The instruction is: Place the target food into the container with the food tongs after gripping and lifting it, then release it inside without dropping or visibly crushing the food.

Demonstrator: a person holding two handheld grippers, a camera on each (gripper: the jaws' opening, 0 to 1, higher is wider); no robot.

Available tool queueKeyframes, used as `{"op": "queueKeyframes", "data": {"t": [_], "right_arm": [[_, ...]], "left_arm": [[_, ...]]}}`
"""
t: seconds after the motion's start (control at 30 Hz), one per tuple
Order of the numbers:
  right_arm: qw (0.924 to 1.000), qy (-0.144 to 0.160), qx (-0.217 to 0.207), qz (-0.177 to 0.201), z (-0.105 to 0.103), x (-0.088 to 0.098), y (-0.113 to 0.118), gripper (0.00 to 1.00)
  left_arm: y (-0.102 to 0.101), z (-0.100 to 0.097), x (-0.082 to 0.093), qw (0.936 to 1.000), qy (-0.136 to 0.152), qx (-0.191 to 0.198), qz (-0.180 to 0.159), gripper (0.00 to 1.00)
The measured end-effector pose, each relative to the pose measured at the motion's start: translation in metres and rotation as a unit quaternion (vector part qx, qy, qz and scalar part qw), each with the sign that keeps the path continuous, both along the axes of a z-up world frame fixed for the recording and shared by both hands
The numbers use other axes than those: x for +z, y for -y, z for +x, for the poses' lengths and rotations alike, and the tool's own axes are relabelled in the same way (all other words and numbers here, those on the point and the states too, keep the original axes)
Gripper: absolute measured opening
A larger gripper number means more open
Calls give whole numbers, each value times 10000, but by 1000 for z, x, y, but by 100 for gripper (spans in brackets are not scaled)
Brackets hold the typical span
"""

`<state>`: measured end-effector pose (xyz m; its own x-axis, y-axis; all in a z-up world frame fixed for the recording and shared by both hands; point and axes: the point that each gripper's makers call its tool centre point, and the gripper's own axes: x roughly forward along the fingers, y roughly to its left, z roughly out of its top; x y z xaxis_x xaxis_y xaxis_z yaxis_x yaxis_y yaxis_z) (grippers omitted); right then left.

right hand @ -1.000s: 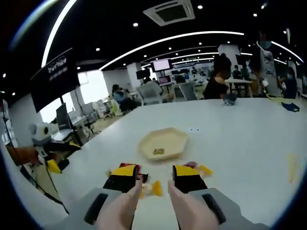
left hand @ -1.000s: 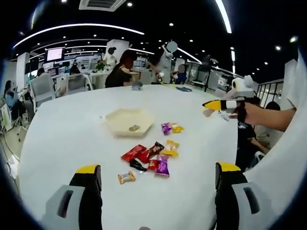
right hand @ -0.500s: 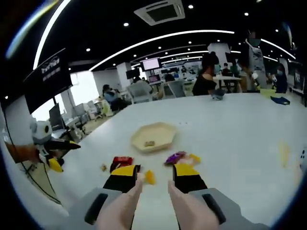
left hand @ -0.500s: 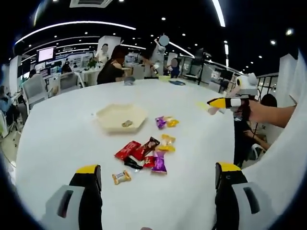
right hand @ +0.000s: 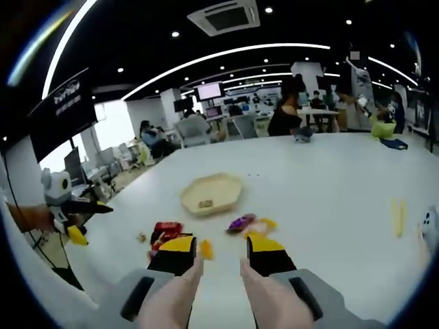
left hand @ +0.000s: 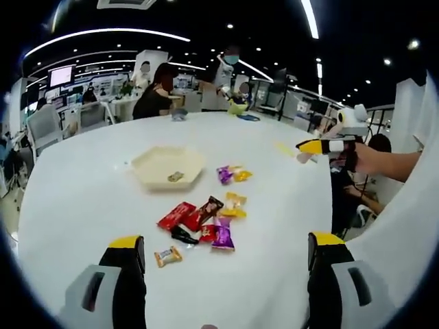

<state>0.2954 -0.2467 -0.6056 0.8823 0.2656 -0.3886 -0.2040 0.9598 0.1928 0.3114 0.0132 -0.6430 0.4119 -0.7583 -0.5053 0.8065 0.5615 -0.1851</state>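
We've got the right gripper (right hand: 221,248) part open and empty, hovering just short of the snacks (right hand: 206,248) lying dead ahead of its jaws, tray (right hand: 209,193) beyond them, left gripper (left hand: 226,250) wide open, empty, farther back.

White round table (left hand: 96,199) carries the lot. Behind it an open office: curved ceiling light strips (right hand: 226,53), spot lights, ceiling air vent (right hand: 234,16). Seated person in dark top (left hand: 152,96) at far table edge in left gripper view, another person standing (left hand: 230,72) beside. Grey office chairs (left hand: 42,125) at left. Wall screen (left hand: 60,75) lit, far back left. Green-yellow item (left hand: 238,107) on far desk, dark blue item (right hand: 398,143) on table's far edge in right gripper view. Black hanging sign (right hand: 65,110) with white text, too small to read. Bright window (right hand: 118,125) behind it. People at desks (right hand: 152,136) in distance.
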Motion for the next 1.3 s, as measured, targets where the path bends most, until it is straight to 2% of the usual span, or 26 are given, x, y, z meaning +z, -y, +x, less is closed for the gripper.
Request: {"op": "queueKeyframes", "data": {"t": [0.17, 0.3, 0.67, 1.03, 1.3], "right_arm": [[10000, -40, -16, -1, -2, -4, -1, 28], [9999, -88, -20, -83, 2, -3, 3, 28], [9998, -79, -193, -31, 6, -1, 11, 28], [9994, -191, -281, 6, 31, -4, 12, 28], [9990, -220, -332, 185, 59, -3, 4, 28]], "left_arm": [[-5, -1, 0, 10000, 10, 43, 43, 99], [-8, 4, 2, 9997, -15, 246, -80, 99], [-4, 2, -1, 9998, -41, 185, -33, 99], [-14, 5, -1, 9995, -51, 324, 20, 99], [-21, 6, -1, 9990, -82, 431, 50, 99]]}}
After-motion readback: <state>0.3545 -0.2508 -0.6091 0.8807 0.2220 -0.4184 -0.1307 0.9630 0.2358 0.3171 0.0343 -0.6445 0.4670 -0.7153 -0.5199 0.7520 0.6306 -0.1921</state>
